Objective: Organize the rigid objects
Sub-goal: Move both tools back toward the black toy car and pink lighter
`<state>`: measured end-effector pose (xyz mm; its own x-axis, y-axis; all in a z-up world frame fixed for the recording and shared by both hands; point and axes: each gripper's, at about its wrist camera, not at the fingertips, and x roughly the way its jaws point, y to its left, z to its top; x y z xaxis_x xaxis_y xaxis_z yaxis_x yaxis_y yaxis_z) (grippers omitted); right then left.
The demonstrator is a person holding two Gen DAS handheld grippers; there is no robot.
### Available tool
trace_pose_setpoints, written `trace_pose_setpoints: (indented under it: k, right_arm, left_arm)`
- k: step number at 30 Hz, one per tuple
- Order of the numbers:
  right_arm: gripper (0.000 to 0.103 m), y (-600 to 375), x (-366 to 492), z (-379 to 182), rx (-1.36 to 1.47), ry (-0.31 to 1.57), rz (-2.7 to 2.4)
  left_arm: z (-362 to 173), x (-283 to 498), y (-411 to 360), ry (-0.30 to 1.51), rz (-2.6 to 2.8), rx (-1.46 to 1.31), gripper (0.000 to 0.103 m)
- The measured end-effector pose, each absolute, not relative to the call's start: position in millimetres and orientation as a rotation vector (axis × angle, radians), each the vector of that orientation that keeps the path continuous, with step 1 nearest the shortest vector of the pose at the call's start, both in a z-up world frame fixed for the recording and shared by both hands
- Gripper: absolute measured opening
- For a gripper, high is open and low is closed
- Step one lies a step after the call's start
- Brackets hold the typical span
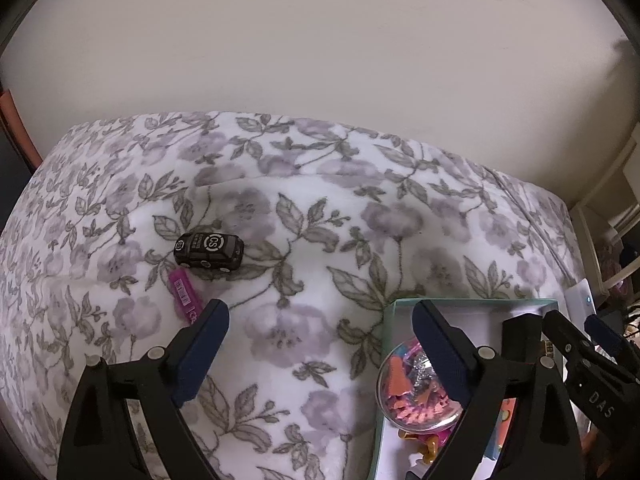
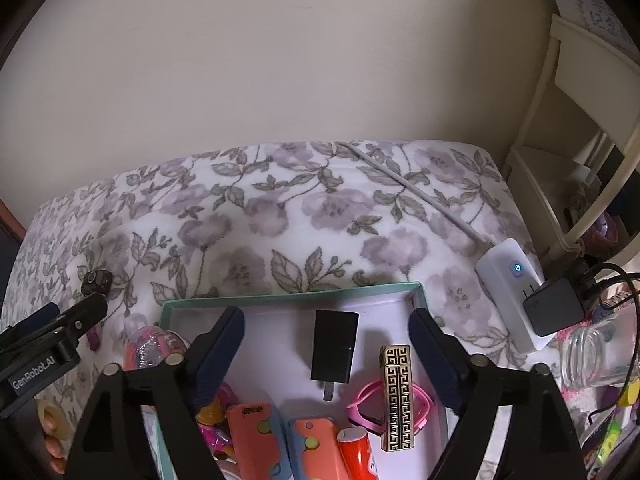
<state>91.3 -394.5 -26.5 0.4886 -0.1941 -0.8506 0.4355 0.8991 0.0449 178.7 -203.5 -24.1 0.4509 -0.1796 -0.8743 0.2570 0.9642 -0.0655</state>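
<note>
On the left of the bed, a small black toy car (image 1: pixel 209 251) lies on the floral blanket (image 1: pixel 304 216), with a magenta stick-shaped item (image 1: pixel 185 295) just beside it on the near side, its lower end hidden behind a finger of the left tool (image 1: pixel 320 334). That tool hangs over the blanket with its jaws spread wide and nothing between them; its right finger reaches over the left edge of the teal-rimmed box (image 1: pixel 472 302), above a clear dome filled with pink and orange bits (image 1: pixel 416 388). Further right, the right tool (image 2: pixel 326 340) hovers over the inside of the same box (image 2: pixel 288 298), its jaws likewise spread and gripping nothing. Between its fingers a black plug adapter (image 2: pixel 334 346) lies flat on the white floor of the box, apart from both pads. To the right of the adapter, a gold patterned lighter (image 2: pixel 396 396) rests across a pink band (image 2: pixel 370 404). Nearer the camera lie two orange-and-blue cases (image 2: pixel 256 432) and an orange cylinder (image 2: pixel 356 448). Right of the box, on the blanket, a white power strip (image 2: pixel 512 280) shows a lit blue button and carries a black charger (image 2: pixel 554 304); a clear glass jar (image 2: pixel 596 356) stands beside it.
</note>
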Motion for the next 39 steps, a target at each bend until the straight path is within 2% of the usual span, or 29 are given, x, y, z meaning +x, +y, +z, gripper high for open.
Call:
trace_pose_setpoints:
  k: [2, 5, 24, 39]
  right_arm:
    - [0.091, -393.6, 91.7, -26.8, 0.266, 0.989, -0.388]
    - [0.102, -392.9, 92.0, -27.2, 0.266, 0.989, -0.389]
    - [0.103, -369.7, 103.3, -26.3, 0.248, 0.99, -0.322]
    - [0.103, -262.3, 145.4, -24.0, 0.095, 0.991, -0.135]
  left_arm:
    - [-25.9, 179.8, -202.6, 1.075, -0.265, 0.077, 0.093]
    - [-27.0, 180.4, -201.9, 1.079, -0.258, 0.081, 0.093]
    - [-29.7, 198.1, -172.9, 1.111, -0.198, 0.017, 0.093]
    - [-45.9, 240.8, -42.4, 1.193, 0.056, -0.186, 0.093]
